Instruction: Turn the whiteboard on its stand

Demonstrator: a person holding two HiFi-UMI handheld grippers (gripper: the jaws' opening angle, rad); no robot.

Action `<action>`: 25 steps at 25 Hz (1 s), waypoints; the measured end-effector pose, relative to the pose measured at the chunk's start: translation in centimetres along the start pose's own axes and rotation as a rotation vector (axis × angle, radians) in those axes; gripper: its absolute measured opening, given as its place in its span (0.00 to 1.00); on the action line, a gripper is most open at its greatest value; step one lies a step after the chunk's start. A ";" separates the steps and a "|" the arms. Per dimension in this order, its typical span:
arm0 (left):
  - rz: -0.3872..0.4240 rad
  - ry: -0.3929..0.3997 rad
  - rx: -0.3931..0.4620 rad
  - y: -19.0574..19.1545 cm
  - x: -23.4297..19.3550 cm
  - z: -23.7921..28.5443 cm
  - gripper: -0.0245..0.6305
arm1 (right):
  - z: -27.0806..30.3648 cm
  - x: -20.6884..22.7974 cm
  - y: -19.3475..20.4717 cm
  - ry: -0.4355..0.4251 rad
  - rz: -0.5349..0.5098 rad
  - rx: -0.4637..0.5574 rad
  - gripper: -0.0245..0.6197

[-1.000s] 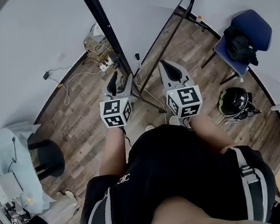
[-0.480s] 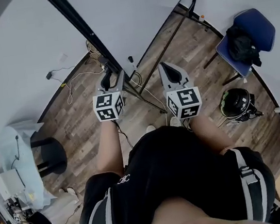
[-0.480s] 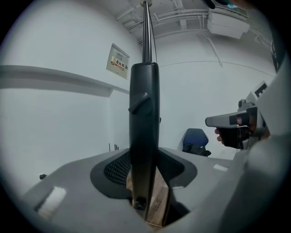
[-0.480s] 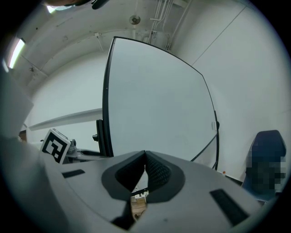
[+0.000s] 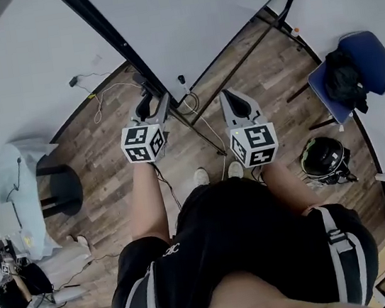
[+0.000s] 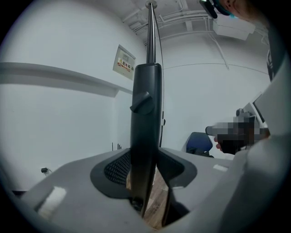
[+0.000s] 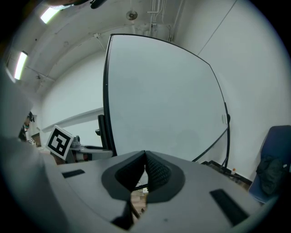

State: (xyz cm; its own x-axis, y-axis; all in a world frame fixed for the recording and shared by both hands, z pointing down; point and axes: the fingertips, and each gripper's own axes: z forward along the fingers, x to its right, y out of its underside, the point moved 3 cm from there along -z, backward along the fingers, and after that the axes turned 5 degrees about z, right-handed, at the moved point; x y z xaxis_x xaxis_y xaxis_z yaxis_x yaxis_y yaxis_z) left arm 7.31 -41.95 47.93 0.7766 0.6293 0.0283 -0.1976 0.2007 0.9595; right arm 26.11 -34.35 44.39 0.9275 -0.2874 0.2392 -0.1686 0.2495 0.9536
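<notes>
The whiteboard (image 5: 200, 12) fills the top of the head view, and its white face (image 7: 163, 100) stands wide in front of my right gripper. A black upright (image 6: 146, 118) with a knob runs at the board's left side. My left gripper (image 6: 145, 157) has that upright (image 5: 105, 26) between its jaws; they have just been closing and now press on it. In the head view the left gripper (image 5: 150, 100) reaches the upright's lower end. My right gripper (image 5: 232, 99) hangs short of the board's bottom edge. Its fingertips (image 7: 145, 154) meet with nothing between them.
The stand's black floor bars (image 5: 236, 64) spread under the board. A blue chair with a black bag (image 5: 352, 72) and a dark helmet (image 5: 324, 158) are at the right. Cables (image 5: 97, 92), a black stool (image 5: 58, 191) and a covered table (image 5: 15, 165) lie left.
In the head view the black upright has swung from near vertical to a slant towards the upper left. My left gripper has shifted left with it. The right gripper has sunk slightly.
</notes>
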 end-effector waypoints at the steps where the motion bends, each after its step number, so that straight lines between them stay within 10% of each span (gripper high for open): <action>1: -0.006 -0.004 0.001 0.1 0.1 -0.2 0.32 | 0.0 -0.1 0.0 -0.017 -0.004 -0.003 0.05; 25: 0.051 0.046 0.008 0.5 -0.5 -1.4 0.31 | 0.9 -6.1 0.6 -0.017 -0.005 0.048 0.05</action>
State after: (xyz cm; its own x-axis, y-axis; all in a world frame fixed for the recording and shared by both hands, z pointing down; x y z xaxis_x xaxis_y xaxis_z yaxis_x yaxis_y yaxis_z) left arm 6.01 -41.09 47.95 0.7375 0.6722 0.0648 -0.2313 0.1613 0.9594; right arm 20.06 -33.30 43.67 0.9226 -0.3043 0.2370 -0.1800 0.2037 0.9623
